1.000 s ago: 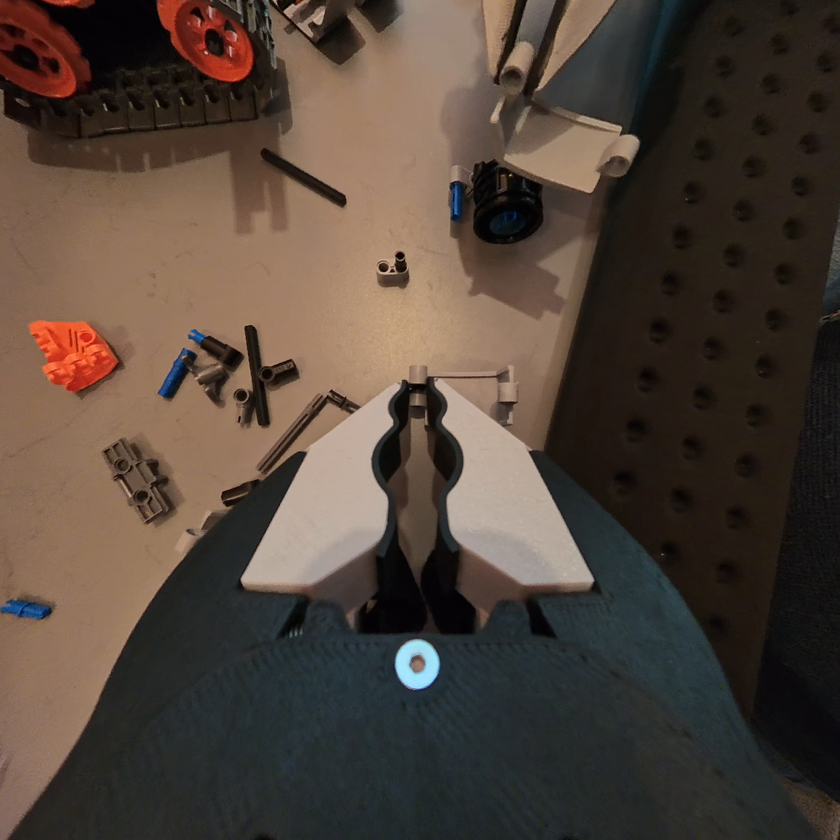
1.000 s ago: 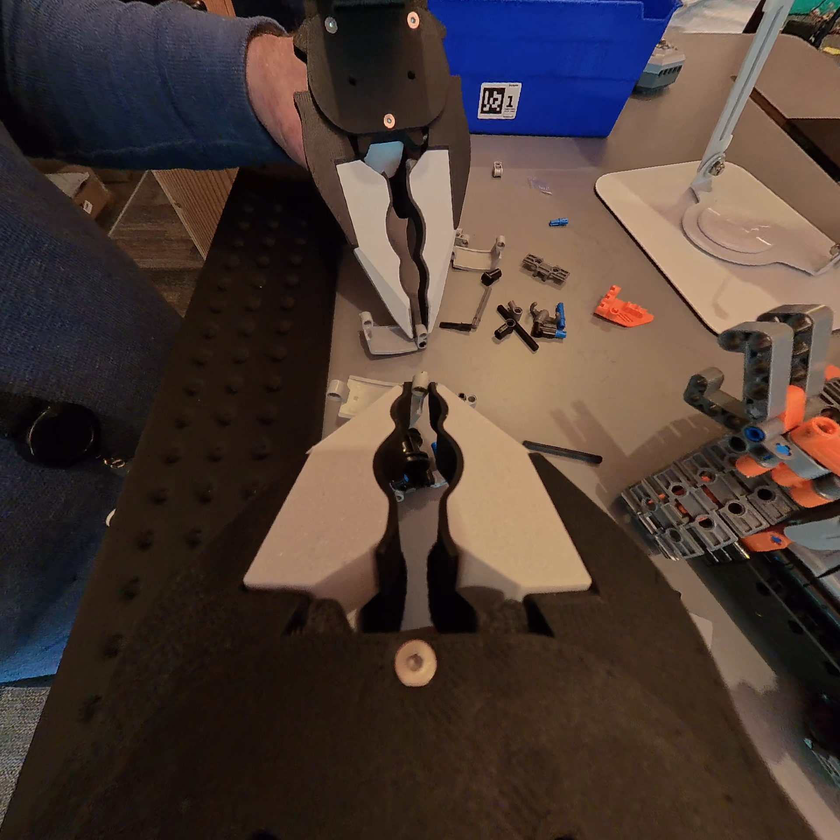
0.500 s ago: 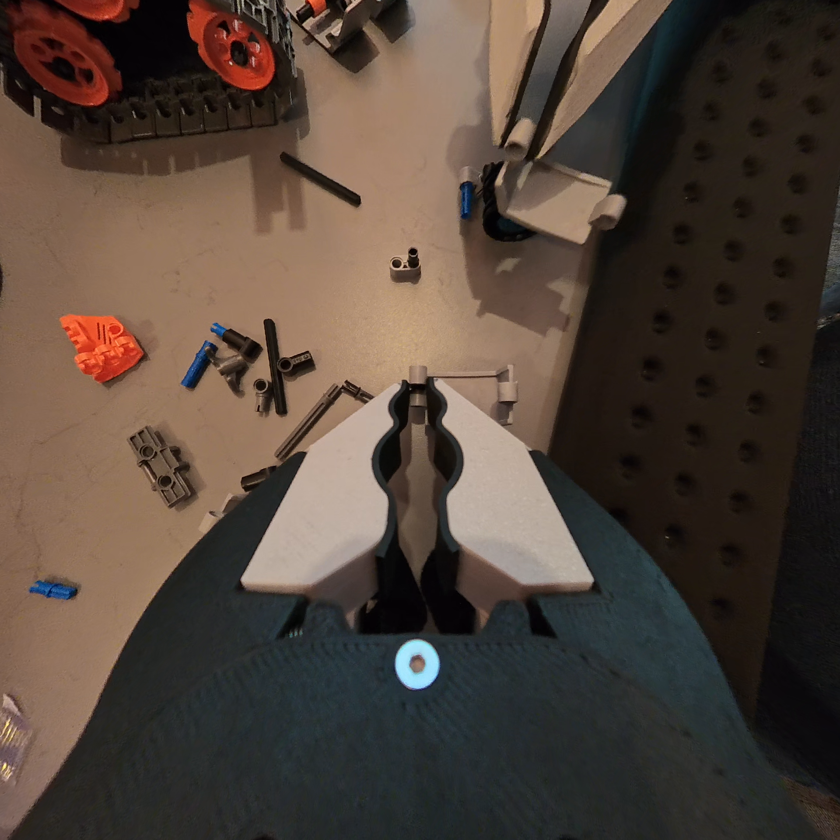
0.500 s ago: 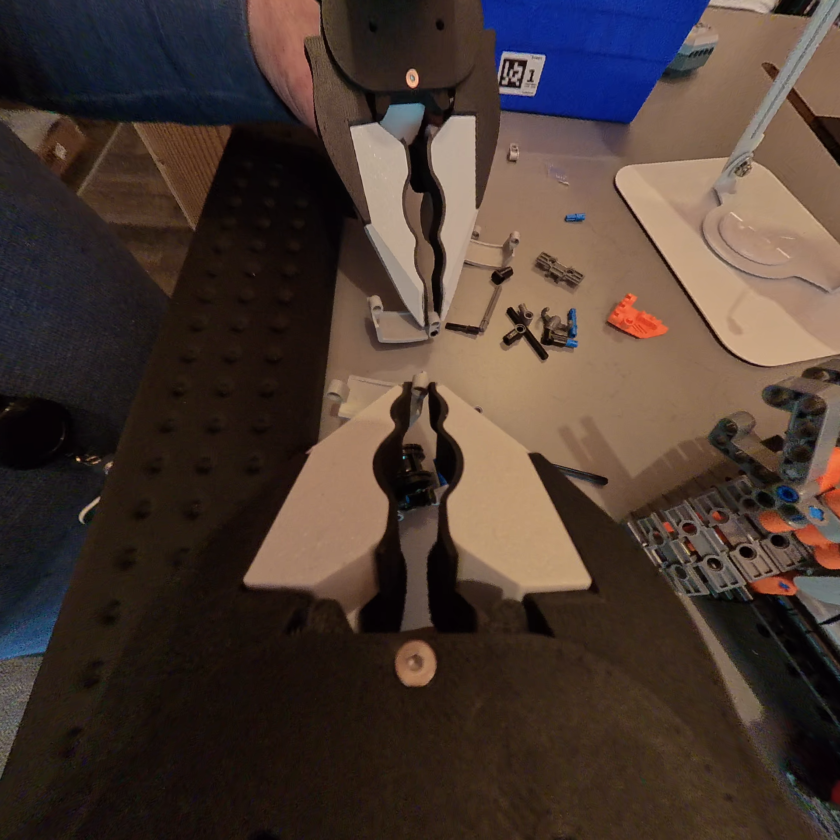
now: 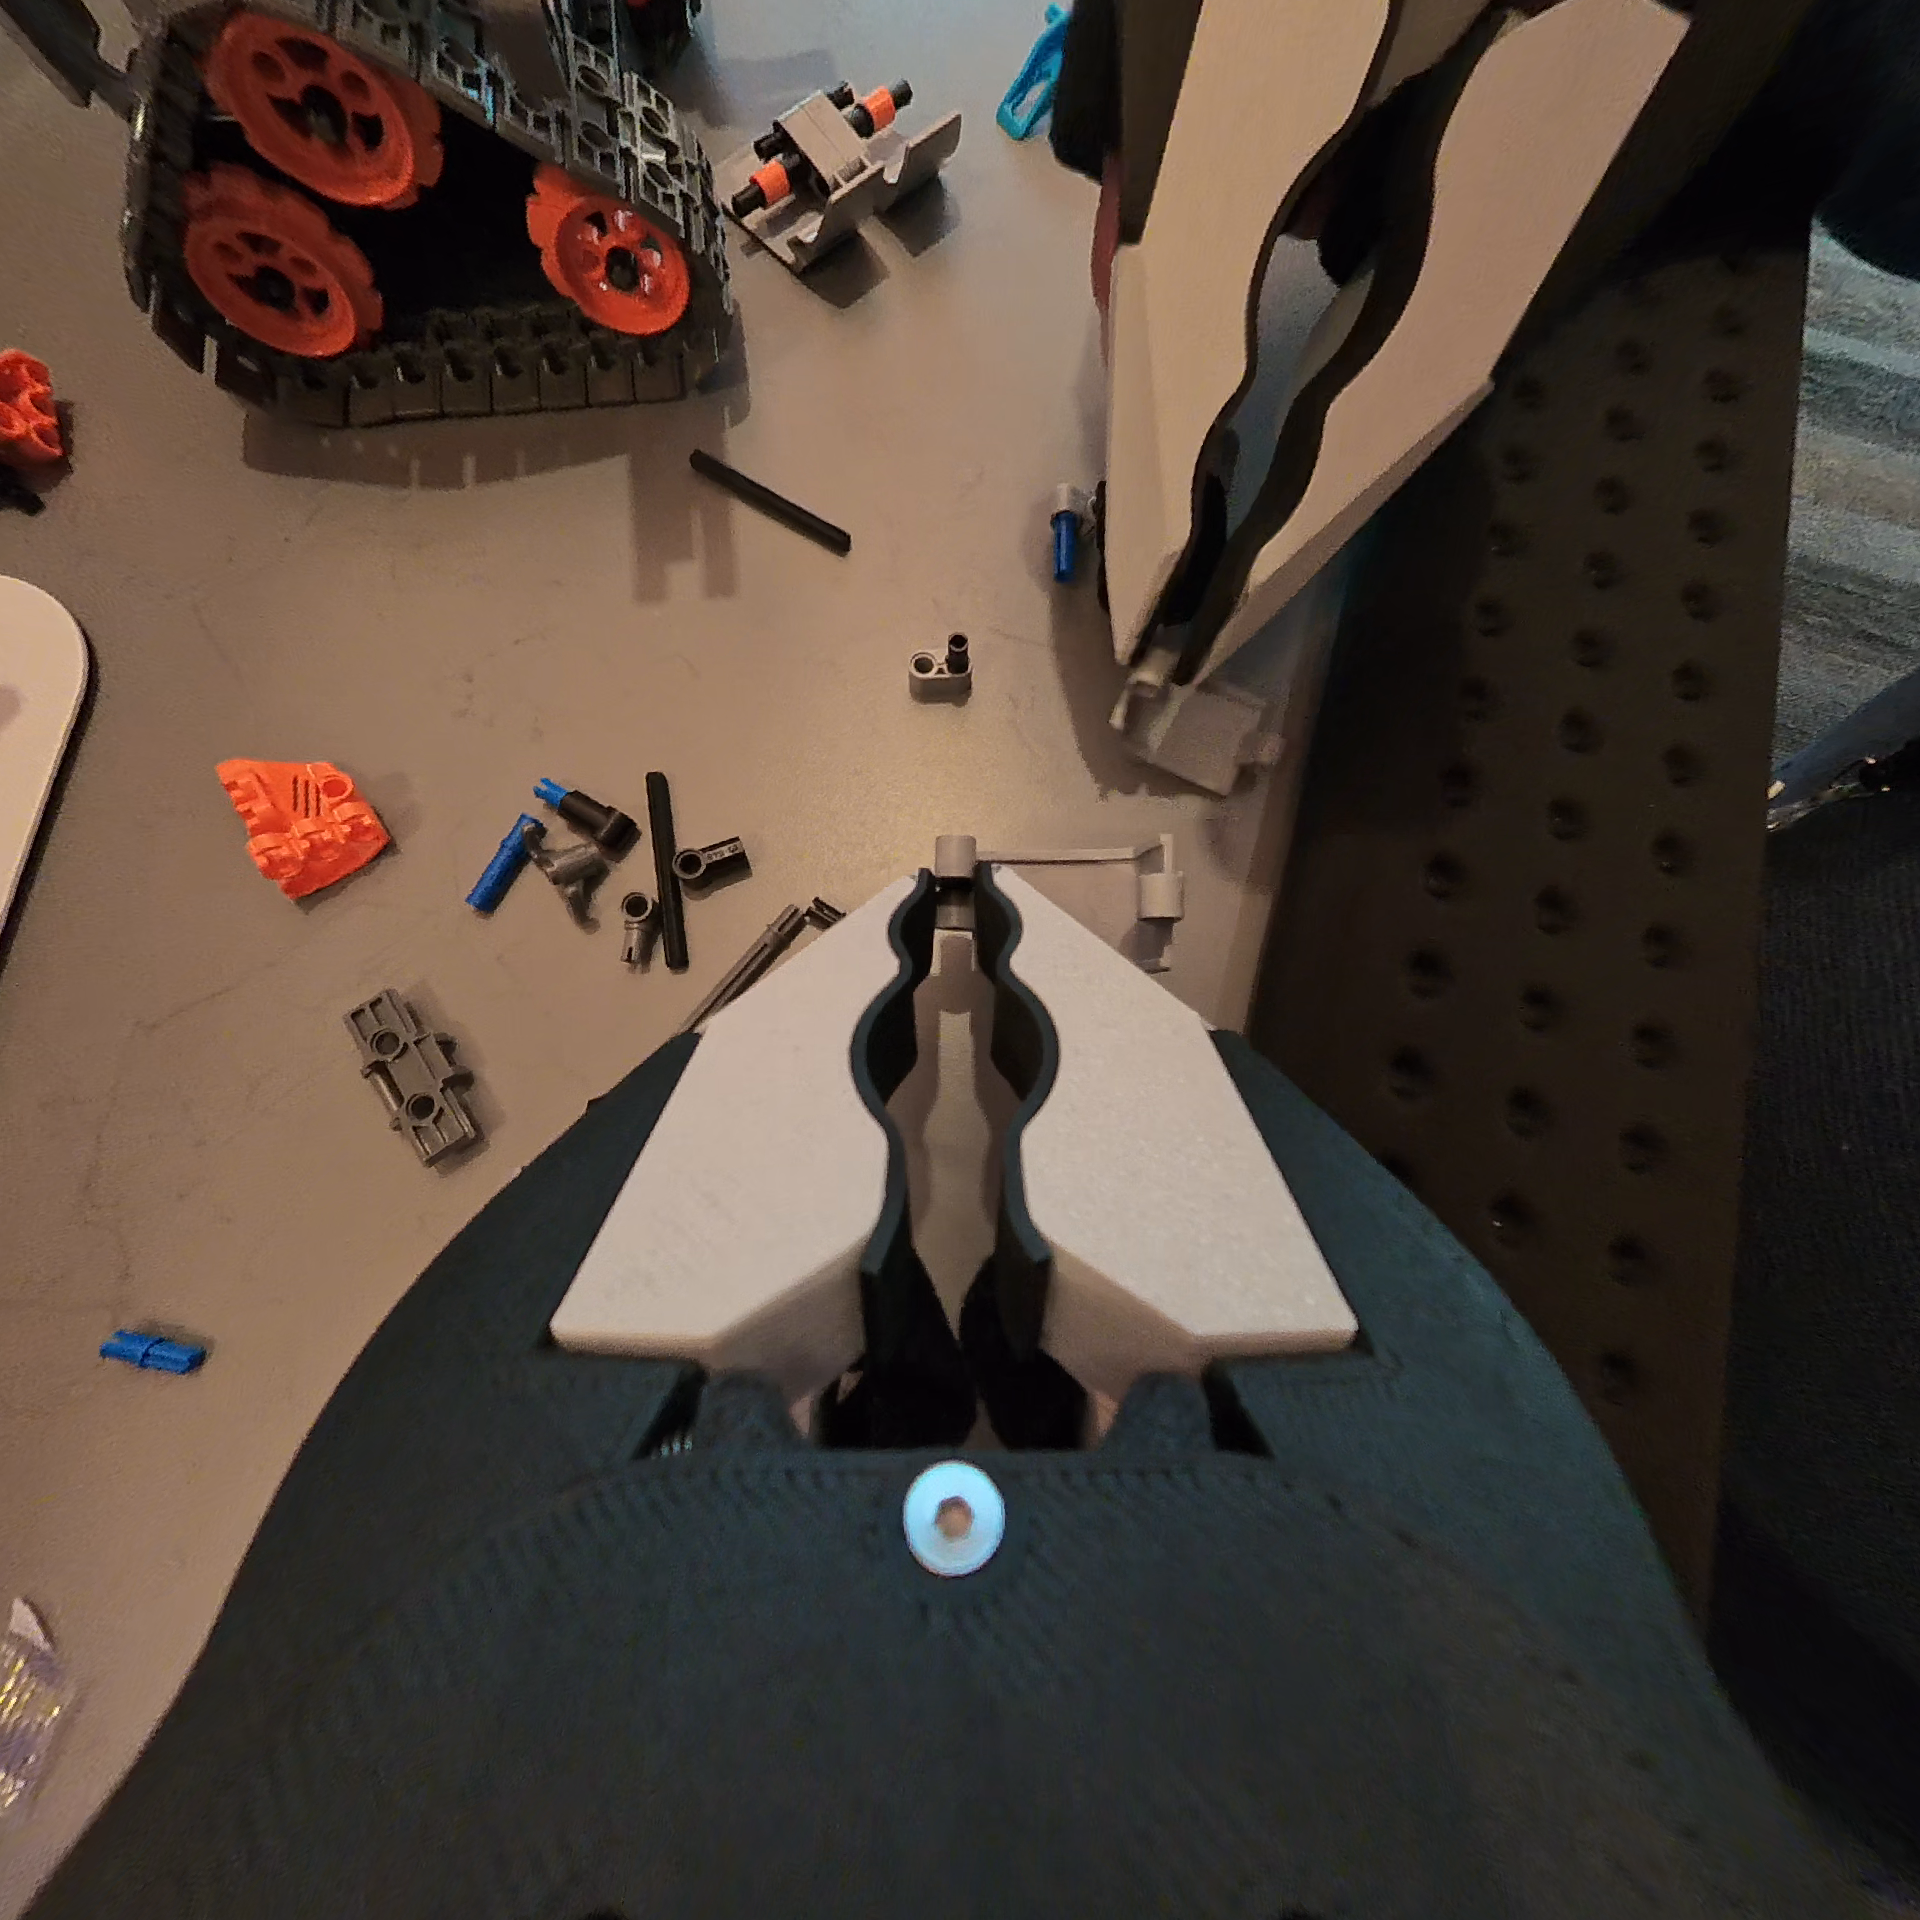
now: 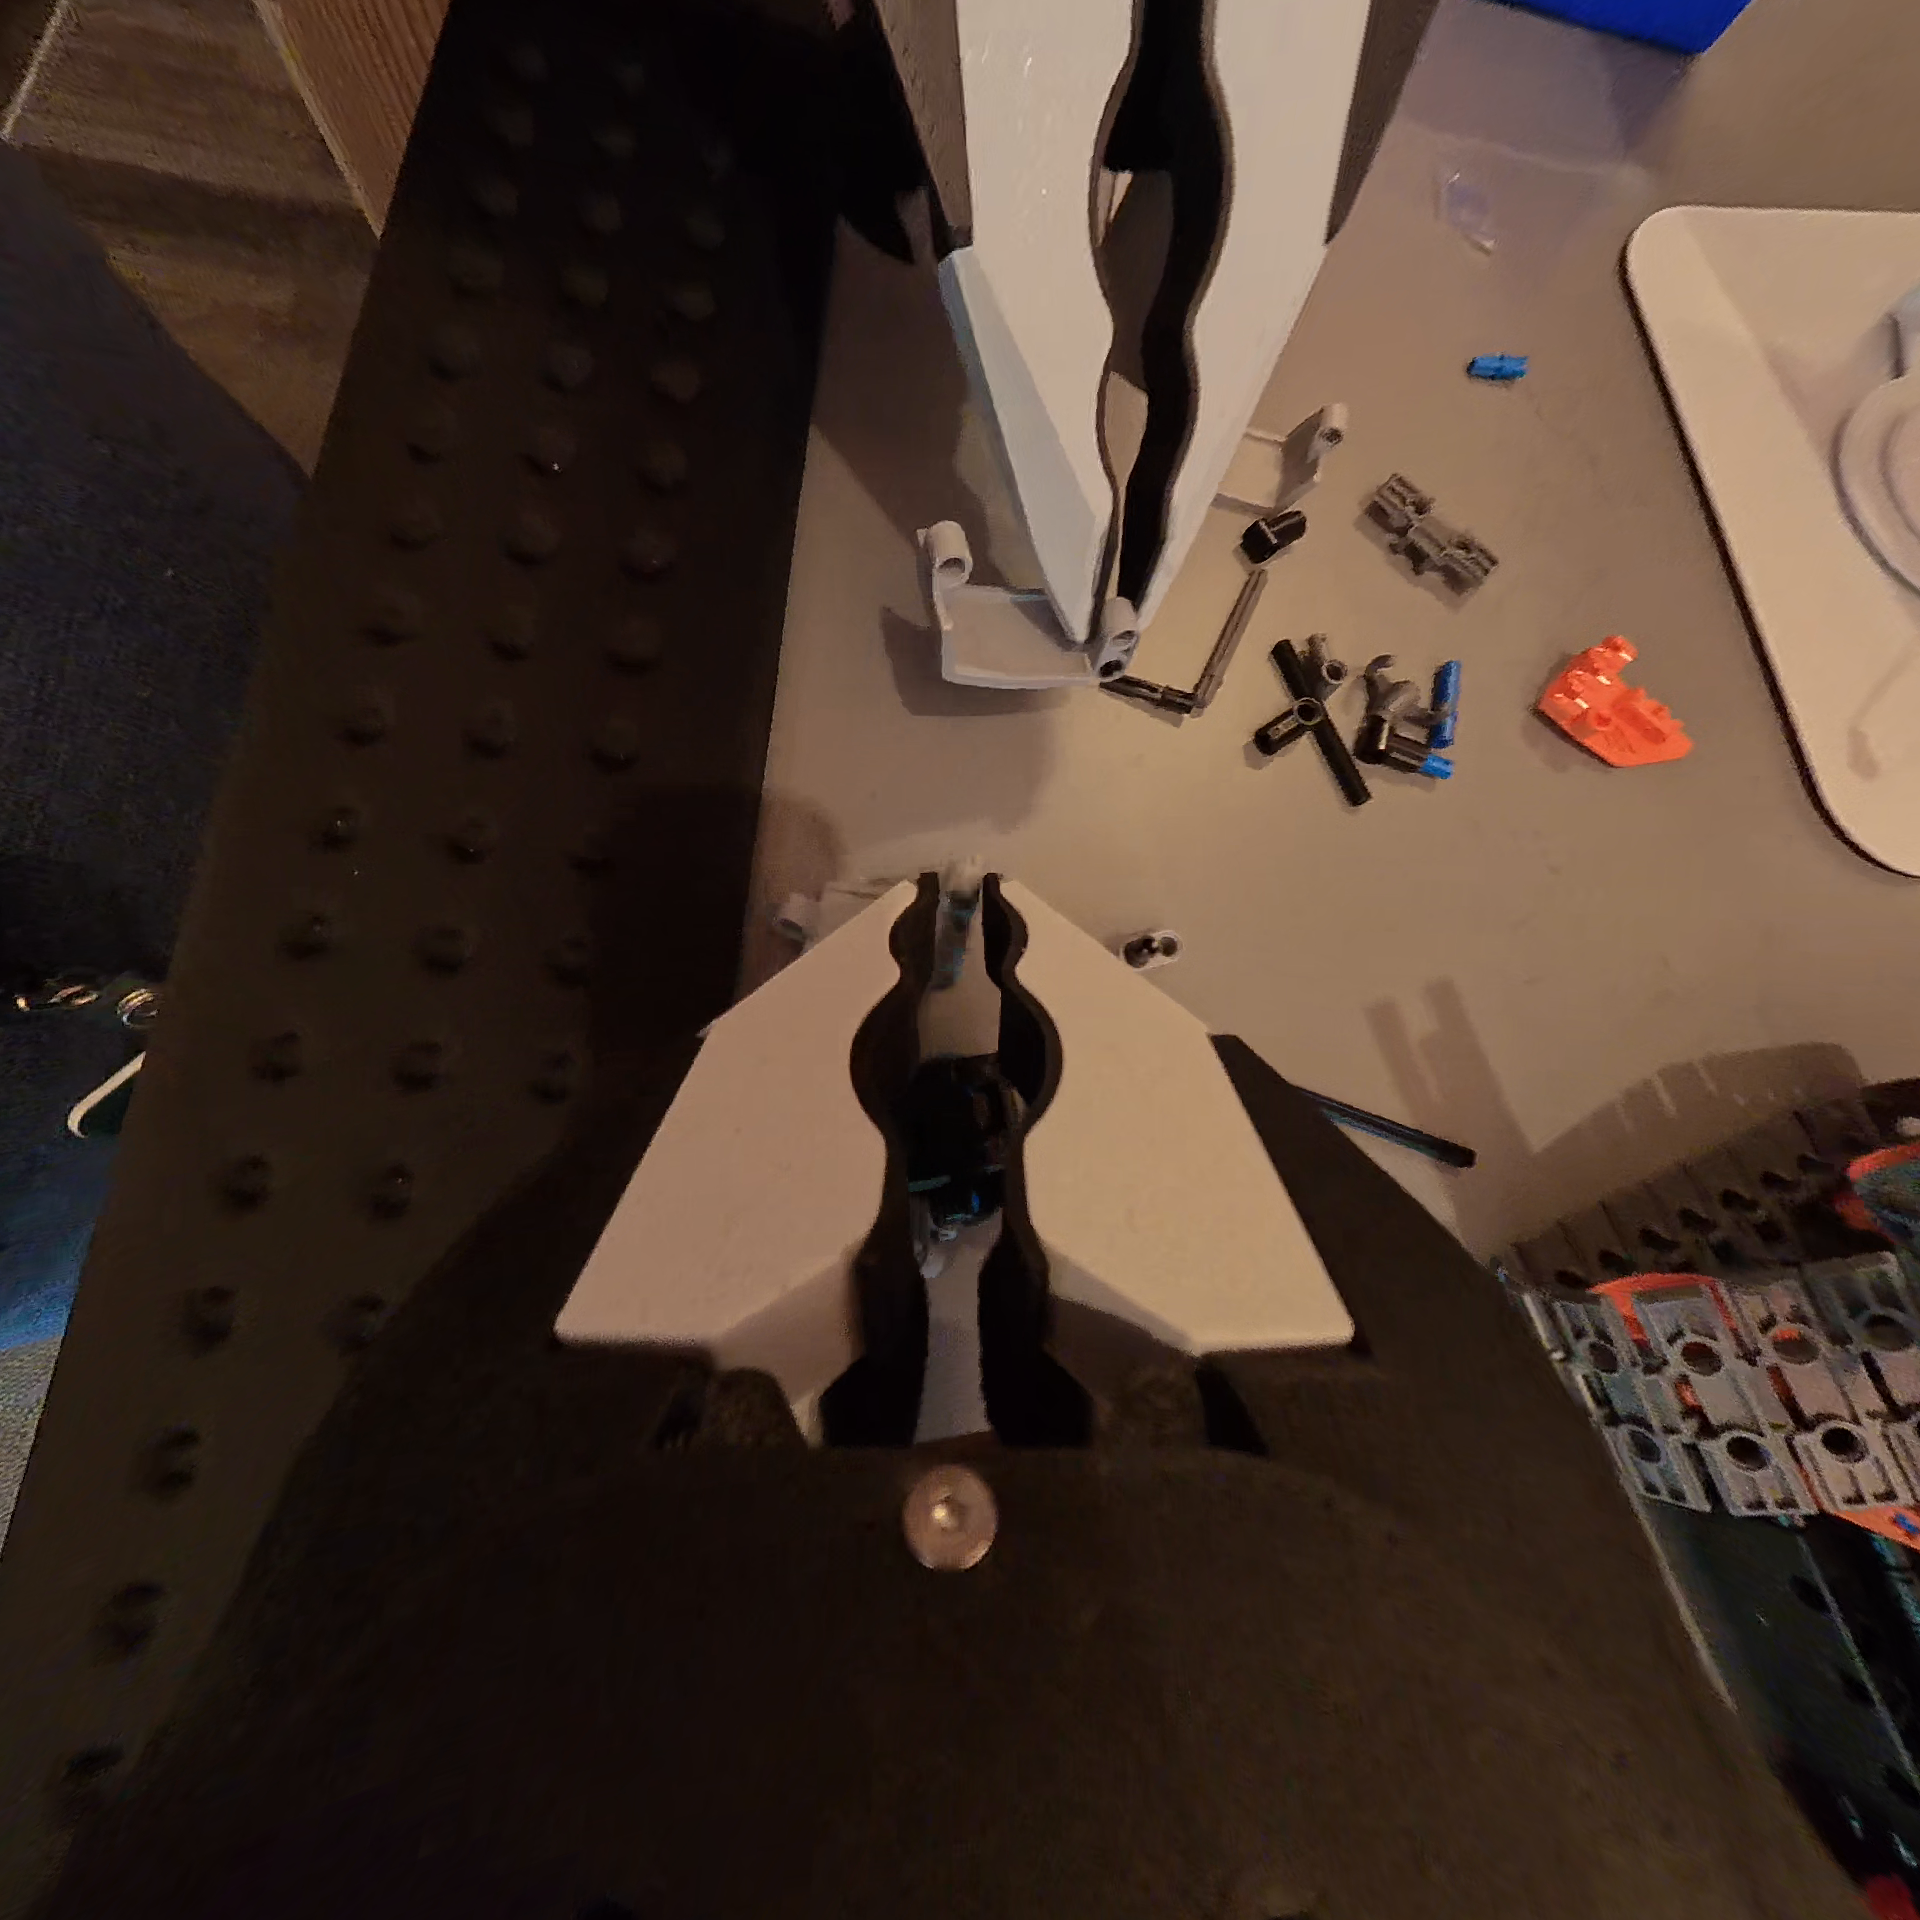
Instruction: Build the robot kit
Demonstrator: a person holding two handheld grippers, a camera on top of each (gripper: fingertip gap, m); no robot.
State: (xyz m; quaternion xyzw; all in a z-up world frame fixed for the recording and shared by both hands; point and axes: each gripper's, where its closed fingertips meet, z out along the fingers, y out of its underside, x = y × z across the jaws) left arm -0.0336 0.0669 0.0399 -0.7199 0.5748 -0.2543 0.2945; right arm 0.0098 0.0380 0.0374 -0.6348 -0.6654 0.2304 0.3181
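Tools (image 5: 954,868) (image 6: 961,883) face tip to tip, each clamping a grey panel (image 6: 1003,644).

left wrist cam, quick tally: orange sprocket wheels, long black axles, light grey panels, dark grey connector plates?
orange sprocket wheels: 3
long black axles: 2
light grey panels: 2
dark grey connector plates: 1
Total: 8

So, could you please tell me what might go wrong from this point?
The left gripper pinches its grey panel only by a corner lug, so it may pivot or slip. The right gripper holds a second panel just as thinly; a dropped one could scatter the loose small parts nearby.
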